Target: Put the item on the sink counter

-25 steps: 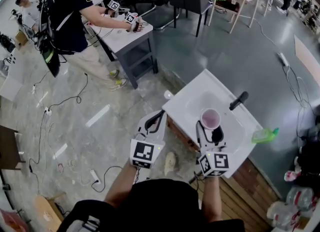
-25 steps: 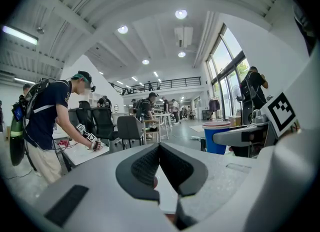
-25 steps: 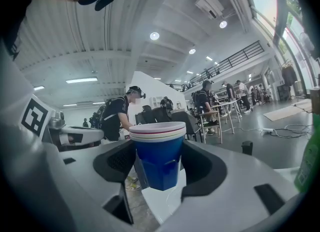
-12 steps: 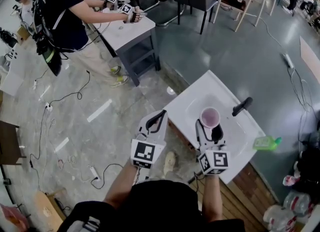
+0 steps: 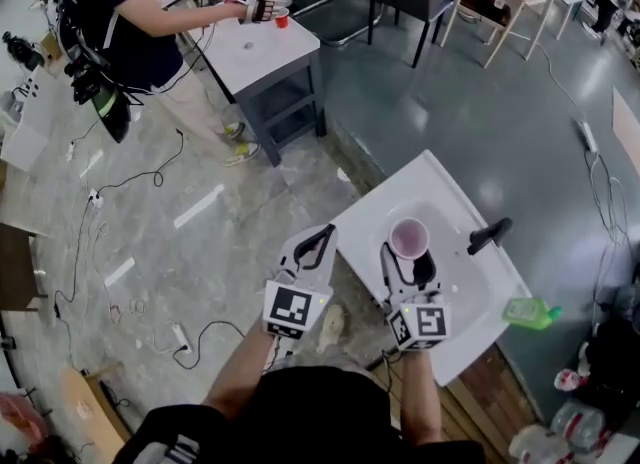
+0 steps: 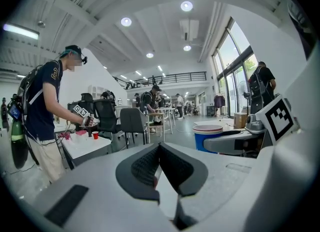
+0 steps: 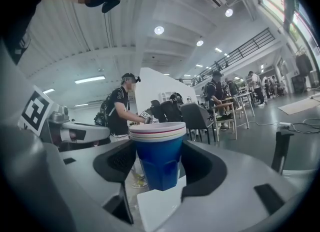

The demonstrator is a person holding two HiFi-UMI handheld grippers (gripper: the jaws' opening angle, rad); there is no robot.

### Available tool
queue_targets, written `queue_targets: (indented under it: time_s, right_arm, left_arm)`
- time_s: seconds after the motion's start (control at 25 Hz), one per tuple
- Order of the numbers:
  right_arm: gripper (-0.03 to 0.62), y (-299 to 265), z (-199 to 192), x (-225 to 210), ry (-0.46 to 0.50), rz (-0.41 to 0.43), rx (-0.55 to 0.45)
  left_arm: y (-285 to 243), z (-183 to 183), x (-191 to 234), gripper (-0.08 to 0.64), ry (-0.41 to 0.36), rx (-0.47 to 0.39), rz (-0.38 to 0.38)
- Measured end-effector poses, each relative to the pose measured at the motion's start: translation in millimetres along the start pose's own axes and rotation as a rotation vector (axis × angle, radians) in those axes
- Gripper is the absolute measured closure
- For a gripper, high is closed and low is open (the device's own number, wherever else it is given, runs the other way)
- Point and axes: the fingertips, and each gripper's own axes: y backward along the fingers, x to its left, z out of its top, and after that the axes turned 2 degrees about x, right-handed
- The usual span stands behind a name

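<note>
- Our right gripper (image 7: 161,168) has its jaws set wide, one pad pressing each side of a stack of cups (image 5: 408,238), low on the wall and well under the rims.
- We judge the stack light and empty, so weight should not matter. The walls look like smooth, thin plastic, so a hard squeeze could flex them and a slack one could let the stack slide.
- The wall tapers towards the base, so the stack would tend to slip downward out of the pads. A hold nearer the rims, where the nested lips stiffen it, looks safer to us than the narrow foot.
- The cups are only nested, so the inner ones could lift out if we tip the stack. Upright looks best.
- The outer cup is deep blue. Above it we see layered rims in pale blue, white and a thin pink line, and from the head view the inside shows pink.
- The stack hangs upright over the basin (image 5: 440,252), near the front left edge of the white sink counter (image 5: 375,214), not resting on it.
- The black faucet (image 5: 488,235) stands towards the counter's right edge, and a green bottle (image 5: 530,312) lies at its near right corner.
- Our left gripper (image 6: 160,151) is off the counter's left edge, its pads together and holding nothing.
</note>
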Motion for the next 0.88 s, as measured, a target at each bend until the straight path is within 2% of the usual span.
queue_targets:
  time_s: [0.68, 0.88]
  right_arm:
    - [0.307, -73.6, -57.2, -32.1, 0.029, 0.027, 0.041]
    - [0.307, -91.1, -81.9, -39.7, 0.043, 0.032, 0.061]
  left_arm:
    - [-60.0, -59.5, 27.9, 0.558, 0.015, 0.076, 0.024]
    - [-73.2, -84.9, 31.8, 0.558, 0.063, 0.123, 0.027]
